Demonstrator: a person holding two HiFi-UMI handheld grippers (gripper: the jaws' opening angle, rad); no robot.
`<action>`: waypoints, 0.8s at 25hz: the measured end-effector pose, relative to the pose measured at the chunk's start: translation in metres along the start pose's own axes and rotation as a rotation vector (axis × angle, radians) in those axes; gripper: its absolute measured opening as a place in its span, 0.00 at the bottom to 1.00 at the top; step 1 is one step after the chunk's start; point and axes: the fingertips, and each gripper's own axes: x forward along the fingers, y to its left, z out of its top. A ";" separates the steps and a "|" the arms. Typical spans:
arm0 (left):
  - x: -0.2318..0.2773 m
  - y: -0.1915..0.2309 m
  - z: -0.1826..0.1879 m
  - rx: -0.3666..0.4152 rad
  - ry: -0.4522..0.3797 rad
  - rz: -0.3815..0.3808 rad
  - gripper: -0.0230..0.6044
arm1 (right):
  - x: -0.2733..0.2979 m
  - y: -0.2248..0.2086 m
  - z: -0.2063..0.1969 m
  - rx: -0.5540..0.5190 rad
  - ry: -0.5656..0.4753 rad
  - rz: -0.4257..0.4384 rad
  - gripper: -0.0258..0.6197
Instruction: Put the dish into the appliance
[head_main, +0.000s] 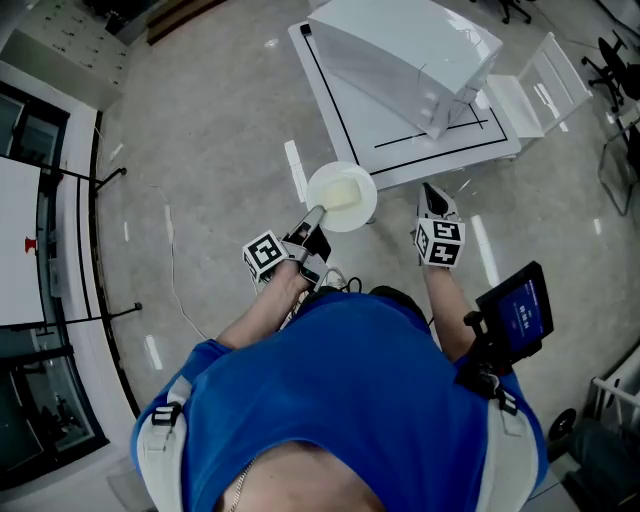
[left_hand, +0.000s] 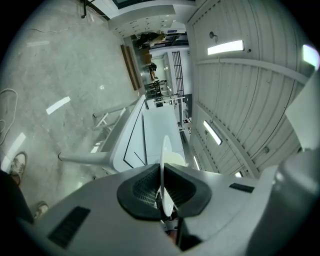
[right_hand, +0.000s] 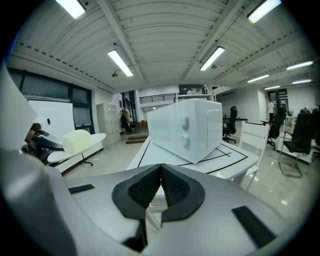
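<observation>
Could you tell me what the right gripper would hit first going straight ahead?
The right gripper, shut, would probably meet the near edge of the white table, below the microwave; depth is unclear.

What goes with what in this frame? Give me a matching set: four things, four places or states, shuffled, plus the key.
Things:
1. plate
2. right gripper
3. microwave
4. chair

Places or states:
A. stands on the white table
B. held by its rim in the left gripper
C. jaws shut, nothing between them
D. stands beside the table

Pairs: 1-B, 2-C, 3-A, 4-D
</observation>
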 end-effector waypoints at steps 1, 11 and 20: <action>0.002 -0.001 0.004 0.002 0.012 0.004 0.06 | 0.001 -0.003 0.003 0.006 0.001 -0.019 0.04; 0.001 0.020 0.067 0.014 0.137 -0.002 0.06 | 0.031 0.022 0.005 0.055 -0.004 -0.179 0.04; 0.048 0.039 0.082 0.031 0.211 0.011 0.06 | 0.073 -0.010 -0.010 0.091 0.020 -0.250 0.04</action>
